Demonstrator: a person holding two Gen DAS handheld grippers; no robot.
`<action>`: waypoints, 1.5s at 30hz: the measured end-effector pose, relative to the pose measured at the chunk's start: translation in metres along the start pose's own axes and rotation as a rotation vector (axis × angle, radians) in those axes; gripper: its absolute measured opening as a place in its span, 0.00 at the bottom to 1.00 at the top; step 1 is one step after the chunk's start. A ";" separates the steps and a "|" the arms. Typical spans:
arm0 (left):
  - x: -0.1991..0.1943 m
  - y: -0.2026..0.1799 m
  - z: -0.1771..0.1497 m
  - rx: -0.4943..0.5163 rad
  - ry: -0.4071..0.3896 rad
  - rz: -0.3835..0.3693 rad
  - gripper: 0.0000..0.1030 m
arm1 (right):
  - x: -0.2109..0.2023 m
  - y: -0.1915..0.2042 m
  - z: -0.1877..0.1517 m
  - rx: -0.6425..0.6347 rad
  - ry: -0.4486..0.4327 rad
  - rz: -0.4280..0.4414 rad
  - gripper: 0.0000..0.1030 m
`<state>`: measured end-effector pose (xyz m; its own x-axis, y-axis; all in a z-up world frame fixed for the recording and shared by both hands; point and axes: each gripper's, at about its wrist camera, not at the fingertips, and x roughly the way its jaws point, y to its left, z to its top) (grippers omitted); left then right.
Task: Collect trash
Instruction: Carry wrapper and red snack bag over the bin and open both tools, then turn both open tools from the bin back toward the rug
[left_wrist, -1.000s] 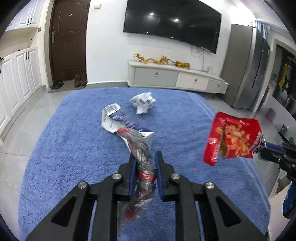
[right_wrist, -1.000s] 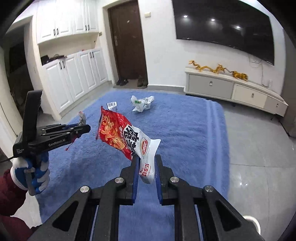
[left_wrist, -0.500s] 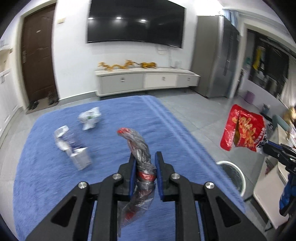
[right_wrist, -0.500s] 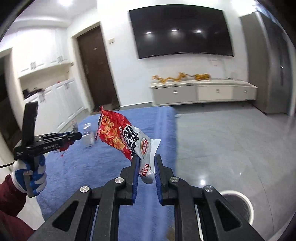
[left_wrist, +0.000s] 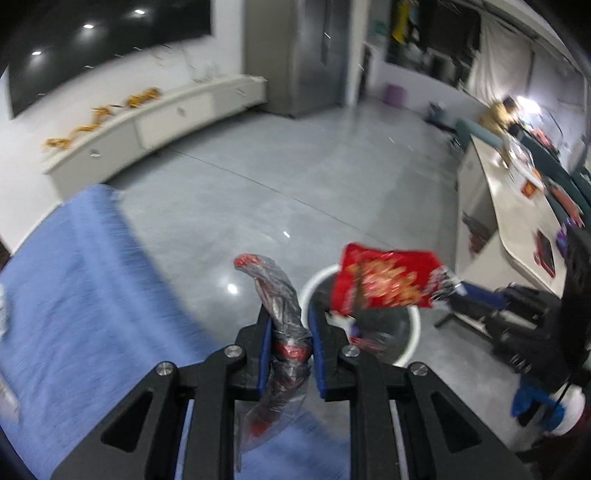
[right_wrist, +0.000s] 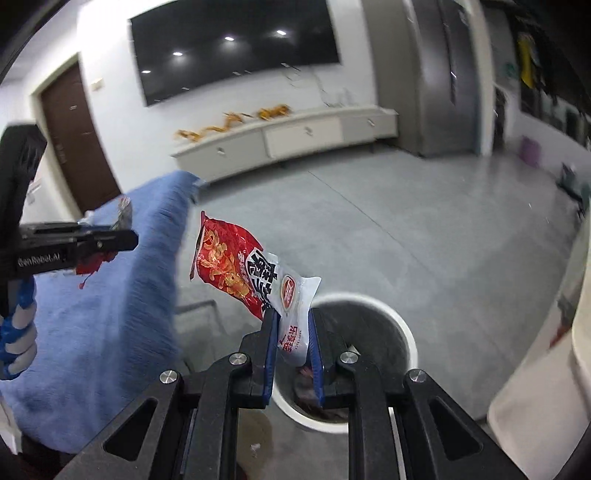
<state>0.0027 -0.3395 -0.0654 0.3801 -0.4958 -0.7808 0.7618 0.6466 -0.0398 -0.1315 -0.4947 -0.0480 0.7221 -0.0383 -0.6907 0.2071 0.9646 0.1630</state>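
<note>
My left gripper (left_wrist: 290, 321) is shut on a crumpled clear and red plastic wrapper (left_wrist: 275, 291) that sticks up between its blue pads. My right gripper (right_wrist: 293, 321) is shut on the white end of a red snack bag (right_wrist: 236, 266). A white-rimmed round trash bin (right_wrist: 391, 321) stands on the grey floor right under the right gripper. In the left wrist view the bin (left_wrist: 415, 328) sits just right of my left fingers, with the snack bag (left_wrist: 384, 282) hanging over it from the right gripper (left_wrist: 456, 286). The left gripper (right_wrist: 125, 238) shows at the left of the right wrist view.
A blue rug (left_wrist: 74, 288) covers the floor on the left. A low white TV cabinet (right_wrist: 288, 136) runs along the far wall under a black screen (right_wrist: 236, 48). A pale counter (left_wrist: 517, 214) with clutter stands right of the bin. A tall steel fridge (right_wrist: 447, 74) is behind.
Both grippers have swung right, off the blue rug and over the grey floor to the white bin. Each still holds its piece. The rug trash has left view.
</note>
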 end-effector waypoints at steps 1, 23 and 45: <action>0.010 -0.007 0.006 0.011 0.016 -0.007 0.17 | 0.006 -0.007 -0.004 0.018 0.018 -0.009 0.15; 0.160 -0.071 0.036 -0.023 0.247 -0.115 0.56 | 0.098 -0.090 -0.054 0.224 0.247 -0.072 0.40; 0.027 -0.032 0.045 -0.059 -0.096 -0.033 0.56 | -0.015 -0.078 -0.013 0.223 0.017 -0.139 0.53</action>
<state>0.0119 -0.3995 -0.0572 0.4056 -0.5688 -0.7155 0.7436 0.6605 -0.1036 -0.1671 -0.5657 -0.0589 0.6656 -0.1606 -0.7288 0.4454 0.8691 0.2153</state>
